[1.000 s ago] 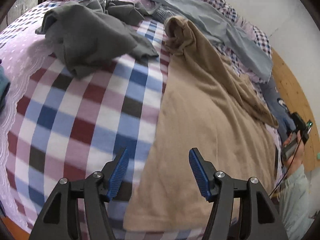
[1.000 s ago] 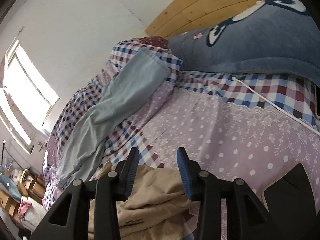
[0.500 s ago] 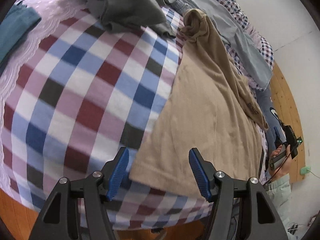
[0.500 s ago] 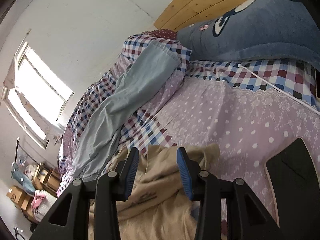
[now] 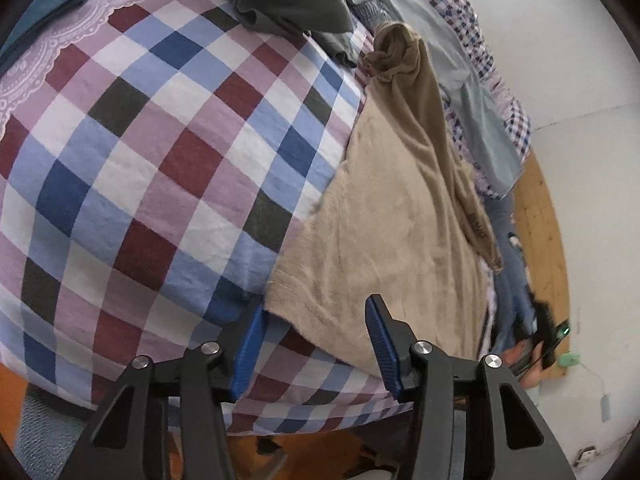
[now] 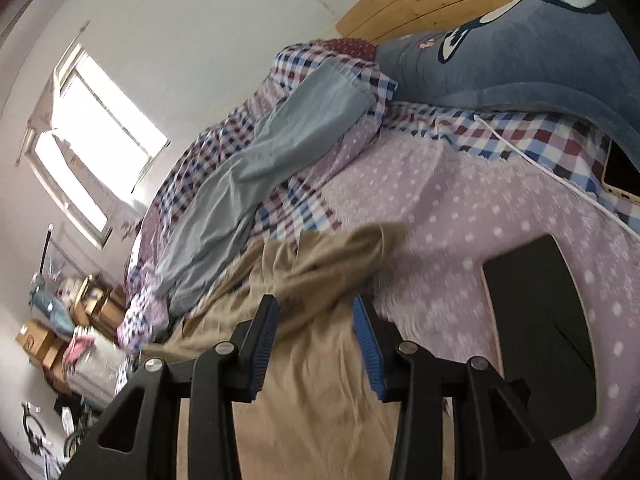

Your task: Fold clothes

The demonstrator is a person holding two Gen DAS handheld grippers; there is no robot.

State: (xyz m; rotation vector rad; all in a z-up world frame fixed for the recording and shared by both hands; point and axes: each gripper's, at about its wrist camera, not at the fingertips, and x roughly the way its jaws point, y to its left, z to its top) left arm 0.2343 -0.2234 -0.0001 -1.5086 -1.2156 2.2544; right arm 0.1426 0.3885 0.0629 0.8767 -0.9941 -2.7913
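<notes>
left gripper [image 5: 314,330] stands spread wide at the near hem corner of the tan garment [image 5: 392,216], its left pad just beside that corner, gripping nothing. to the right along the garment, the right gripper [image 6: 314,320] is likewise parted and empty over its bunched far end on the checked bedspread [image 5: 152,152].

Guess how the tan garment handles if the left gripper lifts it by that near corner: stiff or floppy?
Likely floppy: the tan garment lies draped in soft wrinkles, its far end bunched. The surface looks fuzzy, so the fingers probably won't slip. Lifted by one corner, it would probably sag and drag.
</notes>
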